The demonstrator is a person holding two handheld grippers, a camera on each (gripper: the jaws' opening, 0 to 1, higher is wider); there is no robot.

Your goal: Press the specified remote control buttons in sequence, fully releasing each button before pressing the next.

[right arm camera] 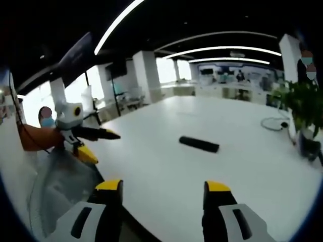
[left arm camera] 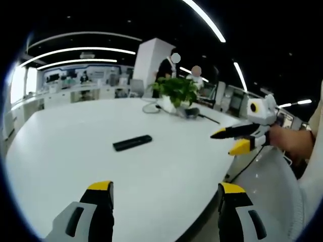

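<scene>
One remote [left arm camera: 132,142] lies on the table [left arm camera: 60,151]; two grippers, left [left arm camera: 164,194] and right [right arm camera: 161,191], jaws wide.

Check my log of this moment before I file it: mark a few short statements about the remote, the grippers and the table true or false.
1. The remote control lies flat on the white table. True.
2. The left gripper is shut on the remote. False: its jaws stand apart with nothing between them, short of the remote.
3. A green potted plant stands on the table beyond the remote. True.
4. The right gripper is pressing a button. False: it is open and apart from the remote, which lies untouched.
5. The right gripper also shows in the left gripper view, held at the table's edge. True.
</scene>
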